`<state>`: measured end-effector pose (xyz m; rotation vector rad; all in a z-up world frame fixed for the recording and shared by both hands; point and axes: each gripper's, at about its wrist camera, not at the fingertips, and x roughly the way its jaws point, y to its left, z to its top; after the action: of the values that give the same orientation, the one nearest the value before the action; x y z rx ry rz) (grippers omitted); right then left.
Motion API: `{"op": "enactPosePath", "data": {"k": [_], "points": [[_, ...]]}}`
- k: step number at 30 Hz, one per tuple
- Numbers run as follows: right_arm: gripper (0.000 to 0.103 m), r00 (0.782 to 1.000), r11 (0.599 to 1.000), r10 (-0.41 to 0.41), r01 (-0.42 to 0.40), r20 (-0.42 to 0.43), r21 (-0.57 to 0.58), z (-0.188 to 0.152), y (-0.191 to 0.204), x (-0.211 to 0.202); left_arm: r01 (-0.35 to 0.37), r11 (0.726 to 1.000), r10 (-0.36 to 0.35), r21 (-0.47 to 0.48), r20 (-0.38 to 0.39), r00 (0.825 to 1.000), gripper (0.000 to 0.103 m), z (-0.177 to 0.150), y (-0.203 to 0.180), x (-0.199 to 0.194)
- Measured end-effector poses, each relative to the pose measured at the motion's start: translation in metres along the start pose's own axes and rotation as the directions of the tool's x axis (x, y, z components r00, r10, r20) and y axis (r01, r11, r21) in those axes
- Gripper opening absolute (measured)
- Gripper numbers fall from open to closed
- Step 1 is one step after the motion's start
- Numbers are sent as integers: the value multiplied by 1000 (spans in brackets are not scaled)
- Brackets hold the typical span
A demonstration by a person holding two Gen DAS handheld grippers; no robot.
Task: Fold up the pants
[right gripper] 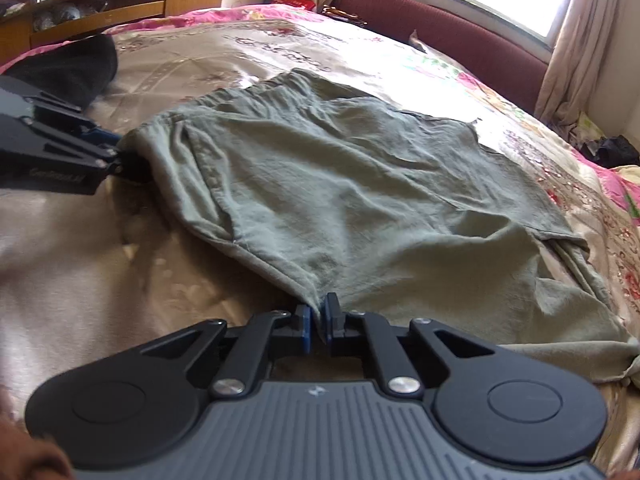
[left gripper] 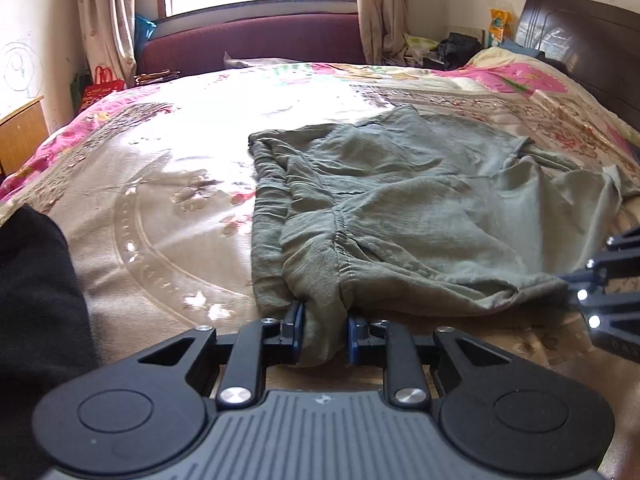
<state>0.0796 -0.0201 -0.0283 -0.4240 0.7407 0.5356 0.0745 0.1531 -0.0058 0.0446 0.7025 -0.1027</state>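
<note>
In the left wrist view, the green pants (left gripper: 400, 200) are spread on the bedspread (left gripper: 160, 200), their bunched waistband clamped by the left gripper (left gripper: 323, 336). In the right wrist view, a thin near edge is pinched by the right gripper (right gripper: 316, 326).

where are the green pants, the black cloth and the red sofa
green pants (left gripper: 400, 200), left wrist view, on the middle of the fabric
black cloth (left gripper: 36, 300), left wrist view, on its near fold
red sofa (left gripper: 256, 40), left wrist view, on the backrest
</note>
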Motion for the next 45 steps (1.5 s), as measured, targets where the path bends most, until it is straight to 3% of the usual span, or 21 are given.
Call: {"op": "enactPosePath", "data": {"k": [4,9,12,14,15,17,21,23,25,27,31,35,37,40,42,43,44,45], "points": [[6,993,993,116,-116,1,-7,9,39,-12,-63,998,63,2,8,998,37,-9,27,-19],[6,965,965,262,-262,-4,7,24,94,-10,-171,985,171,-13,-27,985,37,-27,68,-37],[11,975,975,222,-222,-6,-9,29,119,-9,-167,986,167,-26,-6,986,39,-32,75,-51],[16,974,974,227,-227,5,25,29,116,-16,-186,982,186,-10,9,982,42,-32,68,-58],[20,968,966,250,-250,9,71,25,106,-23,-197,980,197,-3,18,980,43,-32,64,-61],[38,968,956,250,-249,16,158,17,85,-36,-207,978,207,-2,42,977,43,-32,61,-68],[40,993,949,115,-118,28,293,-9,30,-63,-224,974,225,-26,59,973,44,-30,54,-83],[42,1000,928,11,-17,17,373,-24,-6,-71,-247,969,247,-15,72,966,44,-28,47,-91],[44,994,892,-111,107,-17,440,-43,-46,-77,-253,967,251,7,91,964,44,-25,34,-99],[45,977,827,-205,209,-65,522,-60,-89,-76,-227,974,223,27,103,969,44,-20,18,-103],[45,938,672,-324,318,-120,669,-86,-170,-71,-79,992,70,96,101,993,46,-6,-38,-93],[46,908,539,-385,364,-163,759,-100,-236,-59,83,979,-98,184,73,993,46,7,-106,-64],[51,898,500,-391,390,-201,773,-101,-259,-48,136,967,-153,216,63,986,47,14,-135,-51],[53,906,474,-349,392,-241,788,-102,-280,-25,196,948,-215,251,53,975,47,24,-175,-40],[44,903,453,-344,400,-257,797,-107,-288,-16,221,939,-242,264,50,969,47,28,-187,-39],[24,910,441,-335,382,-246,812,-111,-293,-17,228,935,-250,271,48,967,47,30,-192,-40],[11,928,413,-306,332,-214,848,-118,-299,-23,234,931,-256,280,44,966,48,30,-193,-42],[10,943,380,-280,280,-179,882,-124,-306,-31,236,928,-258,289,40,965,48,30,-194,-43]]}}
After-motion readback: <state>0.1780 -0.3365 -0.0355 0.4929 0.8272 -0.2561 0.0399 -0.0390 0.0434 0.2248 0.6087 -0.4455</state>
